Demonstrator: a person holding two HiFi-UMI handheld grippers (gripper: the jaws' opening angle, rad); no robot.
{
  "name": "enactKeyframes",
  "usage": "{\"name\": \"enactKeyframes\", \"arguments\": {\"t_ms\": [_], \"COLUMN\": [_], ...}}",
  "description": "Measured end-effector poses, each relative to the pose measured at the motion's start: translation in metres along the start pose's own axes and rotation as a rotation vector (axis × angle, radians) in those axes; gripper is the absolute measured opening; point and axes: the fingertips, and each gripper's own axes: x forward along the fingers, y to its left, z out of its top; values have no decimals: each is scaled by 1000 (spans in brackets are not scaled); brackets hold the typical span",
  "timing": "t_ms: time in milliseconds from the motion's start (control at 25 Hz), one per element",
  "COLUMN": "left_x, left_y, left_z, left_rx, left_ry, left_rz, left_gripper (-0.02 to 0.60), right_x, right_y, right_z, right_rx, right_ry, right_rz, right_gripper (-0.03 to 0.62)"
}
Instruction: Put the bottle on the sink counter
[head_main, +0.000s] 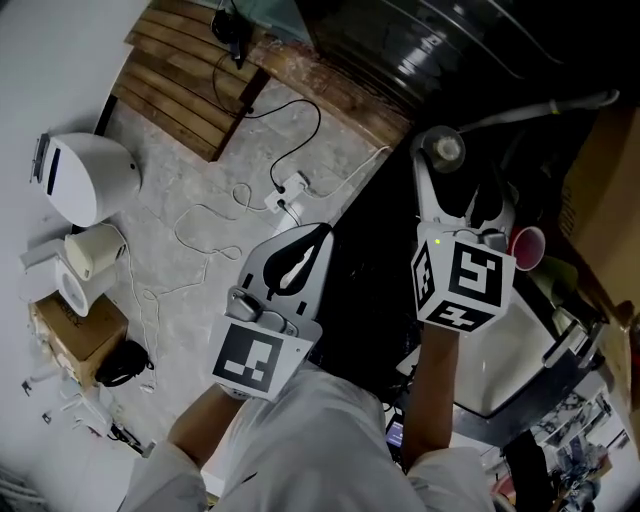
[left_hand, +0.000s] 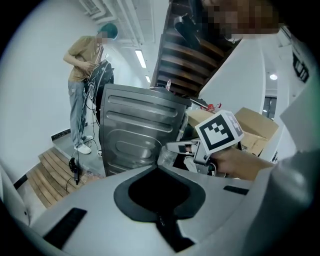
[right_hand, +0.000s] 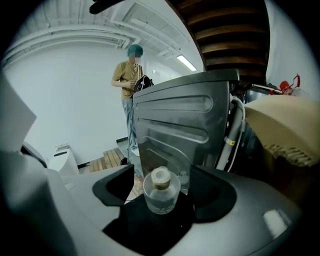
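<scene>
Bottle (right_hand: 161, 196) of clear glass with a cork stopper, clamped between the two jaws of the right gripper (head_main: 446, 170). Jaws parted only by its width and pressing on both sides. Rides in the air, resting on no surface, cork end turned up toward the head view. Hangs in front of a ribbed grey metal panel (right_hand: 182, 127).

Seen from above, sits over a dark stretch beside a pale stone floor (head_main: 190, 220). Red cup (head_main: 527, 245) just right of the gripper's marker cube (head_main: 462, 283).

Left gripper (head_main: 312, 242) alongside, apart from the right one, jaws fully together with nothing between them.

Lower left: white rounded appliance (head_main: 85, 175), cardboard box (head_main: 80, 330), thin white cables (head_main: 290, 185) trailing across the floor. Upper left: slatted wooden platform (head_main: 185, 75).

Farther back in both gripper views: person (left_hand: 82, 75) in a tan shirt, hands at chest, near the panel.
</scene>
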Motion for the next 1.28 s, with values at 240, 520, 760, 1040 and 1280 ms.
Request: {"name": "enactKeyframes", "arguments": {"t_ms": [240,520,760,1040,1280], "left_x": [-26,-54,-71,-94,-112], "left_y": [-12,-23,-36,-45,-56], "left_z": [11,24,21,28,32], "left_rx": [19,80,42,99,120], "left_ry": [-29,-55,-75,-106,-131], "left_rz": [6,20,4,-8,-32], "left_gripper": [6,6,6,6,6], "right_x": [-31,-67,-90,-119,-151], "right_y": [4,4,15,34,40], "right_z": [18,26,28,31,35], "right_rx": [-41,-22,-46,-52,-77], "right_ry": [-1,-19,-19,-37,-50], "right_rz": [12,-8,14,71,67], "right_gripper": [345,319,319,319,258]}}
